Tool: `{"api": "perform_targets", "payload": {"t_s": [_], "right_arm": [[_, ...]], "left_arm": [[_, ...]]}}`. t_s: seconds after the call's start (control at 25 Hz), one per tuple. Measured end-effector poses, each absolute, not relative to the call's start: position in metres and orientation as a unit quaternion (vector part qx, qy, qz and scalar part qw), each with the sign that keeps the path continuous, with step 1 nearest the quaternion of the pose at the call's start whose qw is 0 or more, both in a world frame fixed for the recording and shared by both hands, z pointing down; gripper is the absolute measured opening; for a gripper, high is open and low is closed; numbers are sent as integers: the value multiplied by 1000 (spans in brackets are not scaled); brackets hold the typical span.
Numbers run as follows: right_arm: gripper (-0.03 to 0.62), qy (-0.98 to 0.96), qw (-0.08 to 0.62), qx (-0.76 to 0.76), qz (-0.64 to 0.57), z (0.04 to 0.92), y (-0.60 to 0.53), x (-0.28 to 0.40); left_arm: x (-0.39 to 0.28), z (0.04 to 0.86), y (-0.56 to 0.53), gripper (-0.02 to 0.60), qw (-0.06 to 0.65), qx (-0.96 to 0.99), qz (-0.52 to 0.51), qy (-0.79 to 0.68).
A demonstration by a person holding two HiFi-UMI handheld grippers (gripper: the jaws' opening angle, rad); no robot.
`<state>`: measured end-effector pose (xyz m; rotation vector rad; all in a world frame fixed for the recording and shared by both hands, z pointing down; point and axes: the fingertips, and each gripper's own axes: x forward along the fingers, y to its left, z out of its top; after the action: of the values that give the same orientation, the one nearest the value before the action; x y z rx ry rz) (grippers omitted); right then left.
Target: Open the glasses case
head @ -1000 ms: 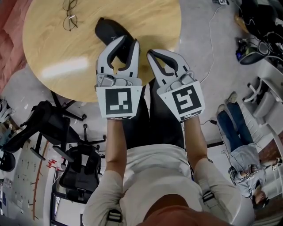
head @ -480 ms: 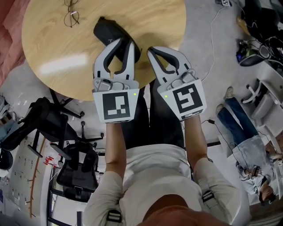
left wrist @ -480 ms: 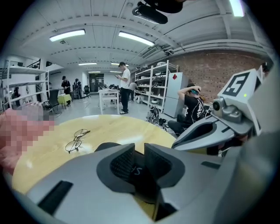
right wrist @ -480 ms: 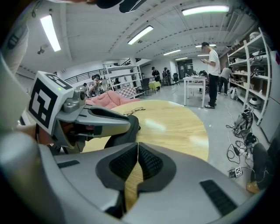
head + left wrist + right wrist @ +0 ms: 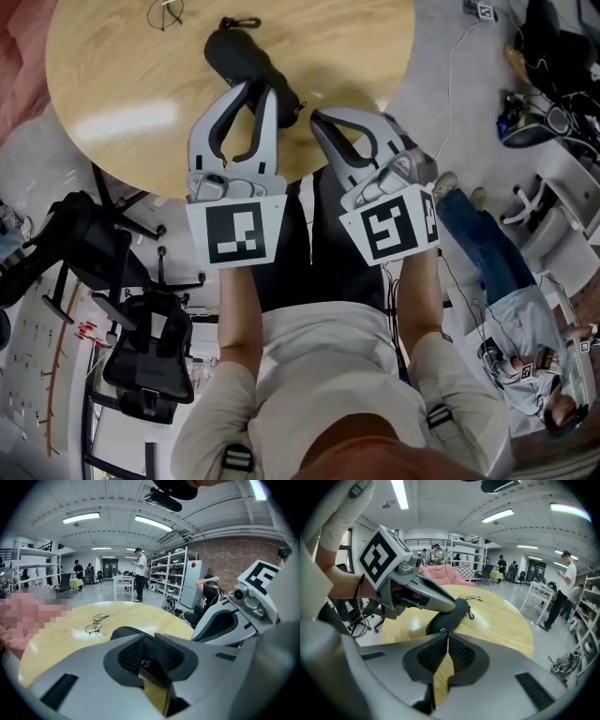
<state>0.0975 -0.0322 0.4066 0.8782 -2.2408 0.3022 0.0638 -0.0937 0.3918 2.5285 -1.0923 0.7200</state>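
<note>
A black glasses case (image 5: 239,56) lies on the round wooden table (image 5: 122,122), near its front edge. My left gripper (image 5: 262,89) reaches over the case's near end, and its jaws stand narrow with dark case material between the pads (image 5: 152,639). From the right gripper view, the left gripper (image 5: 450,604) rests its tip on the case (image 5: 450,618). My right gripper (image 5: 314,117) is shut, its tip just off the case's near end. A small metal zipper pull (image 5: 440,631) shows right at its tips (image 5: 443,634); I cannot tell whether it is pinched.
Wire-framed glasses (image 5: 167,11) lie on the table beyond the case. Black office chairs (image 5: 141,347) stand below the table's left edge. A person (image 5: 506,319) sits on the floor at the right, near cables (image 5: 450,56). Shelves (image 5: 178,569) and standing people fill the room behind.
The left gripper's jaws have drawn closer together over the case's end. The right gripper has rolled, so its marker cube shows a side face. Both grippers have shifted slightly toward the table.
</note>
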Motion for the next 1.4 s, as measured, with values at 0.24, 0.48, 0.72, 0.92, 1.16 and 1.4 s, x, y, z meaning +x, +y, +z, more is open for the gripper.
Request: {"api": "perform_targets", "payload": {"t_s": [0.24,0.48,0.72,0.92,1.16,1.4], "right_arm": [[32,-886,336,302,107,402,-32,84],[113,-899,344,254,95,405,-33,78],[112,-919,320,195,124,407,-34,76],[107,-925,312,168,138,410,-34,80],[79,-930,310,138,142,413,-33,73],[49,-932,314,114,142,412,-31,71]], "left_arm": [[55,392,-92,78,172,875,233,-388],[49,392,-93,89,178,878,229,-381],[42,390,-92,92,182,876,225,-385],[43,390,-91,92,183,875,225,-387],[41,389,-91,92,191,872,222,-393],[37,390,-91,92,191,871,224,-392]]}}
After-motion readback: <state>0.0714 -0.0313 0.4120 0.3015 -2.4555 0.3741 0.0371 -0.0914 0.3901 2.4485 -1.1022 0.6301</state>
